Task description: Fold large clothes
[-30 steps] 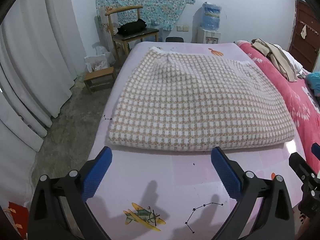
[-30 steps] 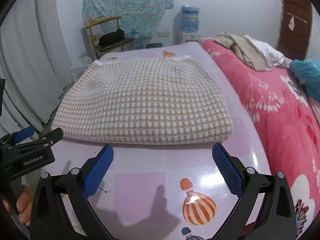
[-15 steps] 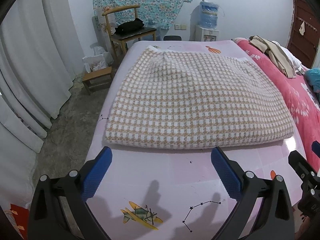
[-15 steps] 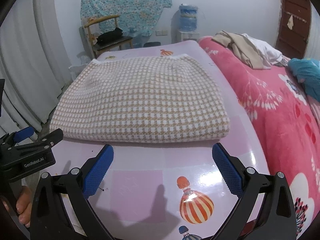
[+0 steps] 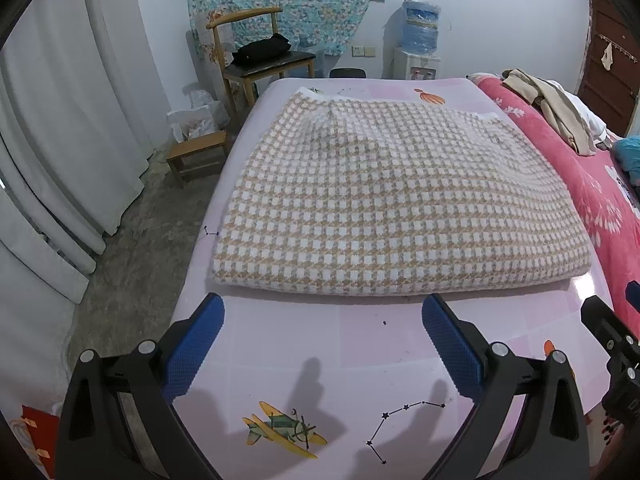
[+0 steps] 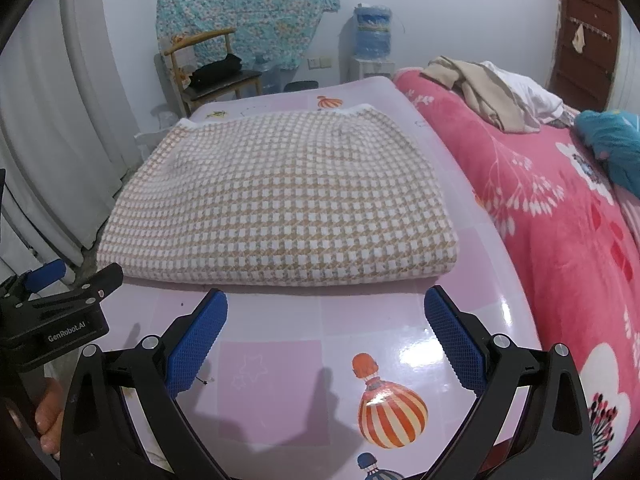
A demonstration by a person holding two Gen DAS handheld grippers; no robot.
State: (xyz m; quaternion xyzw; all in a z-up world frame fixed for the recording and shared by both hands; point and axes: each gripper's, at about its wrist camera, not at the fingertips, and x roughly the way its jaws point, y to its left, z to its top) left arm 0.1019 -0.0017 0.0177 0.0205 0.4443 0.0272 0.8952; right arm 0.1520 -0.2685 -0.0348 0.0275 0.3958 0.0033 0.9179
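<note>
A folded beige-and-white houndstooth garment (image 5: 396, 208) lies flat on the pink patterned desk (image 5: 360, 360), just ahead of the left gripper (image 5: 322, 334) and right gripper (image 6: 326, 330), both hovering above the desk with jaws spread wide and holding nothing.

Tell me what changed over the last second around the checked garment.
Both open grippers, left gripper and right gripper, eased slightly forward toward the near folded edge of the checked garment, which now sits a little lower and closer in both views. Nothing was grasped or released. The garment stayed folded flat on the pink mat.
</note>
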